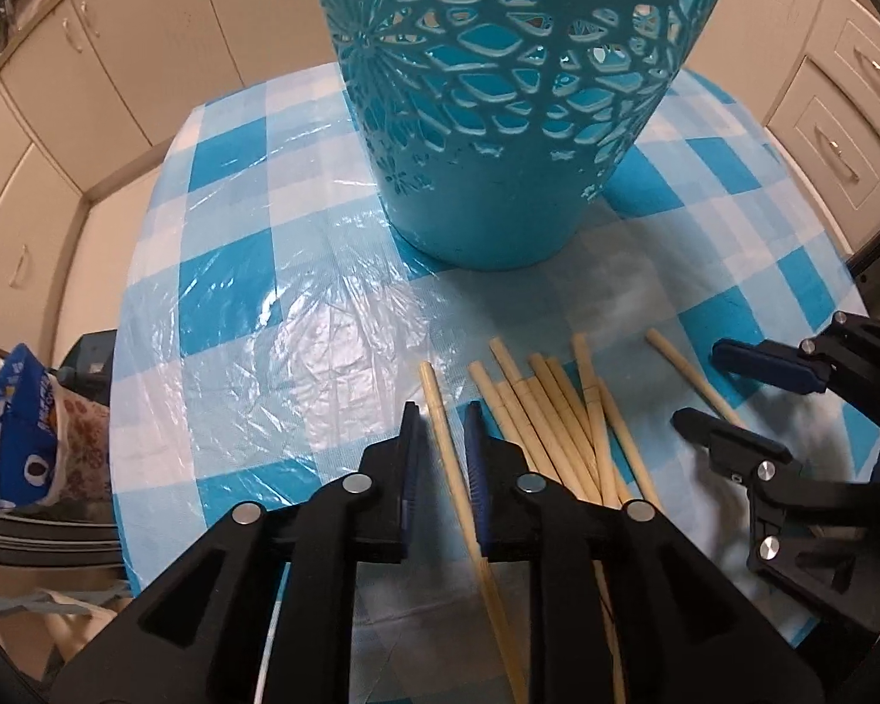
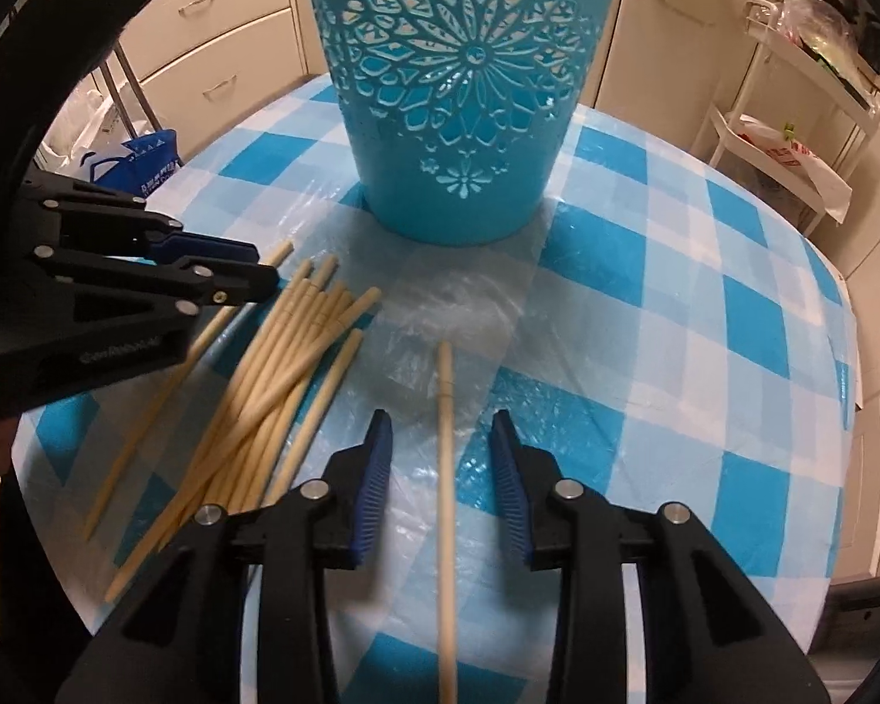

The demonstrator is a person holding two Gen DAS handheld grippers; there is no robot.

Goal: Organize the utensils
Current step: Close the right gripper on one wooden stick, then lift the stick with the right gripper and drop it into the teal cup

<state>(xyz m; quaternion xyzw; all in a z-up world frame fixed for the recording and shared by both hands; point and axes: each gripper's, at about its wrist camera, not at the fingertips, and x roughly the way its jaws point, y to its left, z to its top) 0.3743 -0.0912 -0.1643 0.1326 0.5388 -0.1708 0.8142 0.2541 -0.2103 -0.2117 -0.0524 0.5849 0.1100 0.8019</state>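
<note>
Surface (image 2: 733, 270): round, covered in blue-and-white checked cloth under clear wrinkled plastic. Teal holder (image 2: 457, 117): tall, tapered, pierced with floral cut-outs, upright at the far middle of the surface. Chopstick pile (image 2: 276, 375): pale wooden sticks lying loose and fanned, near side of the holder, left of centre in the right wrist view, thick ends pointing far. Single chopstick, right (image 2: 444, 469): lying flat, apart from the pile on its right, running near to far. Single chopstick, left (image 1: 457, 487): at the left edge of the pile, also running near to far. Left claw (image 1: 443, 416): pointing steeply down over the surface, jaws at a narrow gap, straddling the left single chopstick; stick close to the blue pads (image 1: 475, 469), firm contact not discernible. Right claw (image 2: 443, 428): pointing steeply down, jaws moderately apart, right single chopstick lying centred between the blue ribbed pads (image 2: 375, 487) with clear space on both sides, not gripped. Cream cabinets and drawers (image 1: 850, 135): around the surface in the background. White wire rack with bags (image 2: 792, 135): far right. Blue-and-white bag (image 1: 23, 428): below the surface edge at left.
</note>
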